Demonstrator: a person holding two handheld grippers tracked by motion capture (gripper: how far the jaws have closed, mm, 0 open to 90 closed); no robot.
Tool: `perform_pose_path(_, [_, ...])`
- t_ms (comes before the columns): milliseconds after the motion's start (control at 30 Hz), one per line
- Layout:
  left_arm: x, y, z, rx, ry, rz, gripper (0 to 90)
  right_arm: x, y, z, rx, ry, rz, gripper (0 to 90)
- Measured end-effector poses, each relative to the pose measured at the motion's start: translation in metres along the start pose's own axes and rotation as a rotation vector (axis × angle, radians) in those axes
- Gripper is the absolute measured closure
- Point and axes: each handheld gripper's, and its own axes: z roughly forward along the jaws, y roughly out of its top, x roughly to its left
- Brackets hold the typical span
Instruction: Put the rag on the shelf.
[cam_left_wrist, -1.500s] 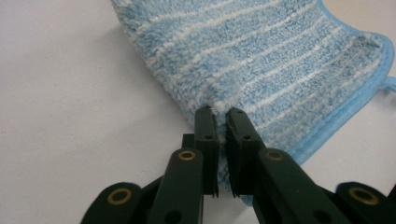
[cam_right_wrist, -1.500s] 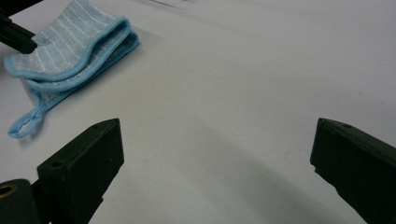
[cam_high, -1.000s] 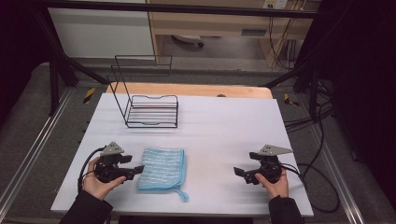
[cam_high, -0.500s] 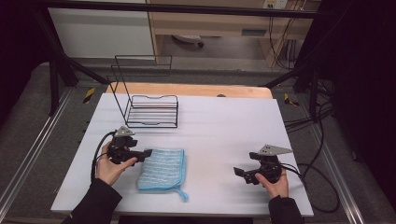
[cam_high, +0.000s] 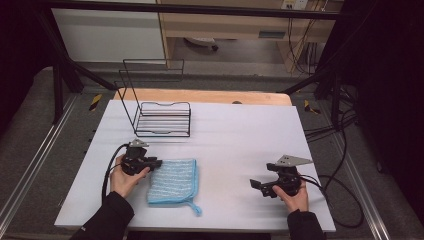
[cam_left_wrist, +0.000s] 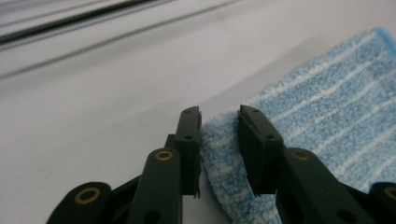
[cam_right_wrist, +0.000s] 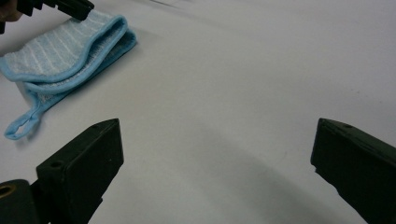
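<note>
From the high view, a folded blue cloth (cam_high: 172, 181) lies on the white counter (cam_high: 235, 135), near the front edge and toward the left. A little loop (cam_high: 196, 208) sticks out at its front right corner. The left claw (cam_high: 155, 163) is at the back left corner of the cloth, and a hand (cam_high: 124, 177) holds it. The right claw (cam_high: 256, 185) is well apart from the cloth, on the right side of the counter, pointing toward it. A black wire rack (cam_high: 162, 117) stands at the back of the counter, behind the left claw.

In the left gripper view, the left claw (cam_left_wrist: 219, 140) has the fluffy corner of the cloth (cam_left_wrist: 322, 107) between its two black jaws. The jaws have just been closing and now stand narrow, with both sides pressing on the cloth corner. The rest of the cloth lies flat on the counter (cam_left_wrist: 102, 93) to the right.

In the right gripper view, the right claw (cam_right_wrist: 215, 154) is open wide, with bare counter (cam_right_wrist: 243, 74) between its jaws. The cloth (cam_right_wrist: 70, 51) lies far off at the top left, folded in two layers, with its loop (cam_right_wrist: 21, 125) lying on the counter. The tip of the left claw (cam_right_wrist: 77, 8) touches the cloth's far corner.
</note>
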Motion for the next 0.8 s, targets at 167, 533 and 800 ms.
perform_pose_path(167, [0.002,-0.002,0.001,0.012,-0.006,-0.015,71.6,0.0,0.001,0.001,-0.008,0.01,0.008,3.1])
perform_pose_path(533, [0.004,-0.005,0.005,0.008,-0.023,-0.025,73.9,0.018,0.024,0.02,0.01,-0.004,0.008,2.6])
perform_pose_path(800, [0.002,-0.005,0.005,0.002,-0.014,0.0,74.9,0.048,0.051,0.059,0.009,0.035,-0.019,1.7])
